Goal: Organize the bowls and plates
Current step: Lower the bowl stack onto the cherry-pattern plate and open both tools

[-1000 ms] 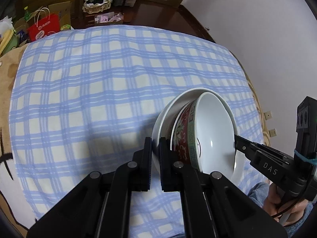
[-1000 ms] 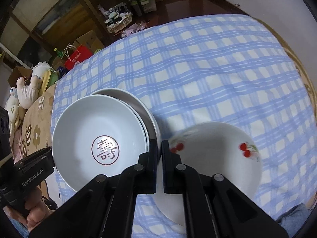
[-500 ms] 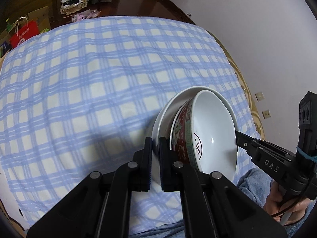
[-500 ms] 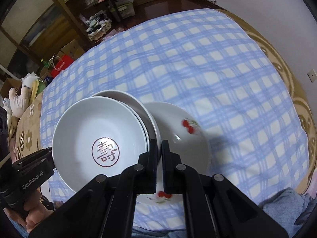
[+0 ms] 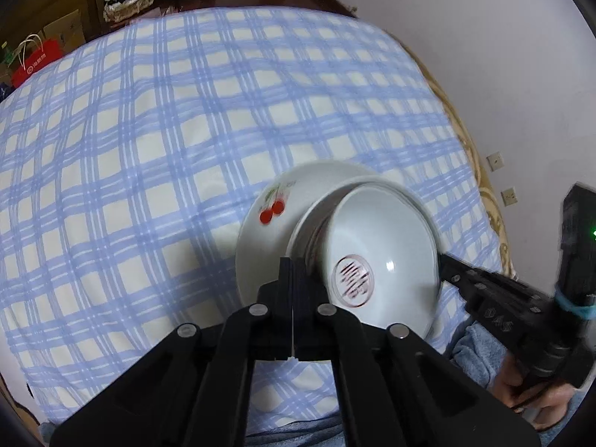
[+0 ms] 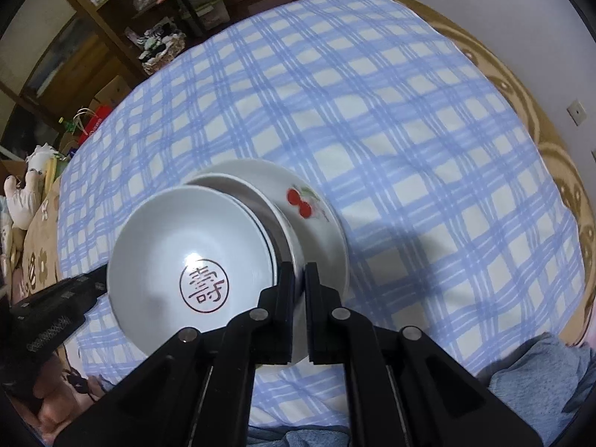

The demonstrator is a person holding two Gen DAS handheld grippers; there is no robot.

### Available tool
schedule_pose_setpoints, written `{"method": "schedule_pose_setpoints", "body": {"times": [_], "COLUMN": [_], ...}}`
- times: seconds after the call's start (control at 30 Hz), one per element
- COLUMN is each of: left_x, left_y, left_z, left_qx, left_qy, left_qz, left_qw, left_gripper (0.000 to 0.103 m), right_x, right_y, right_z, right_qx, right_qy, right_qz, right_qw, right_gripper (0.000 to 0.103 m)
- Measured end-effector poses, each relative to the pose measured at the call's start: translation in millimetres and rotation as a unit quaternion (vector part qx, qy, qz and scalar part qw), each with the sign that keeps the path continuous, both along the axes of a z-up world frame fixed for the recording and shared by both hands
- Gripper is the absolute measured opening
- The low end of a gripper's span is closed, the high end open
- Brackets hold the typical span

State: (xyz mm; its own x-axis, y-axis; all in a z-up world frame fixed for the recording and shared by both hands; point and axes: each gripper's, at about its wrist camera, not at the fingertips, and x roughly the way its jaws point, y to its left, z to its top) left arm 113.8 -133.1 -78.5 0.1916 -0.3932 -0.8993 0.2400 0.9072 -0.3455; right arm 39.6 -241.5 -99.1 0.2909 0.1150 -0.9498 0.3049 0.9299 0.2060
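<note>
A white bowl with a red seal mark (image 5: 376, 260) (image 6: 193, 257) nests in a white plate (image 5: 309, 219) (image 6: 238, 186). Both grippers hold this pair by opposite rims, tilted, above a cherry-print plate (image 5: 268, 223) (image 6: 316, 216) lying on the blue checked cloth. My left gripper (image 5: 293, 264) is shut on the rim of the held plate. My right gripper (image 6: 300, 272) is shut on the far rim; it shows in the left wrist view (image 5: 447, 264). The left gripper's body shows in the right wrist view (image 6: 70, 298).
The blue checked cloth (image 5: 167, 130) (image 6: 391, 93) covers a round table. A wooden shelf with clutter (image 6: 160, 11) and a red bag (image 5: 31, 61) stand beyond the far edge. A wall with sockets (image 5: 495, 160) is on the right. My lap is at the near edge.
Both grippers have carried the bowl and plate over the cherry plate, which now lies right beneath them. The pair is held flatter than before.
</note>
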Motion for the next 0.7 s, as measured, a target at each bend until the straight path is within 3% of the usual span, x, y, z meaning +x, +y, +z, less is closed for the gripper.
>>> {"method": "schedule_pose_setpoints", "body": {"times": [0.07,0.37,0.57,0.7], "left_x": [-0.2,2.3,-3.8,-14.8], "left_y": [-3.9,12.2,24.0,24.5], "left_z": [10.8,4.3,18.8,33.2], "left_qx": [0.013,0.043,0.065,0.079], "left_qy": [-0.032,-0.024,-0.054,-0.082], "left_qz": [-0.006,0.021,0.021,0.007], "left_qw": [0.9994,0.9985,0.9962,0.9934], "left_gripper": [0.0,0.008,0.018,0.03], "right_x": [-1.5,-3.8,-9.2,-18.0], "right_y": [-3.2,-5.4,-9.9,-7.9], "right_z": [-2.4,-7.3,13.6,31.4], "right_qx": [0.015,0.07,0.075,0.055], "right_qy": [-0.007,-0.021,-0.053,-0.079], "right_qz": [-0.004,-0.002,-0.007,0.004], "right_qw": [1.0,0.997,0.996,0.995], "right_gripper": [0.007,0.009,0.014,0.035]}}
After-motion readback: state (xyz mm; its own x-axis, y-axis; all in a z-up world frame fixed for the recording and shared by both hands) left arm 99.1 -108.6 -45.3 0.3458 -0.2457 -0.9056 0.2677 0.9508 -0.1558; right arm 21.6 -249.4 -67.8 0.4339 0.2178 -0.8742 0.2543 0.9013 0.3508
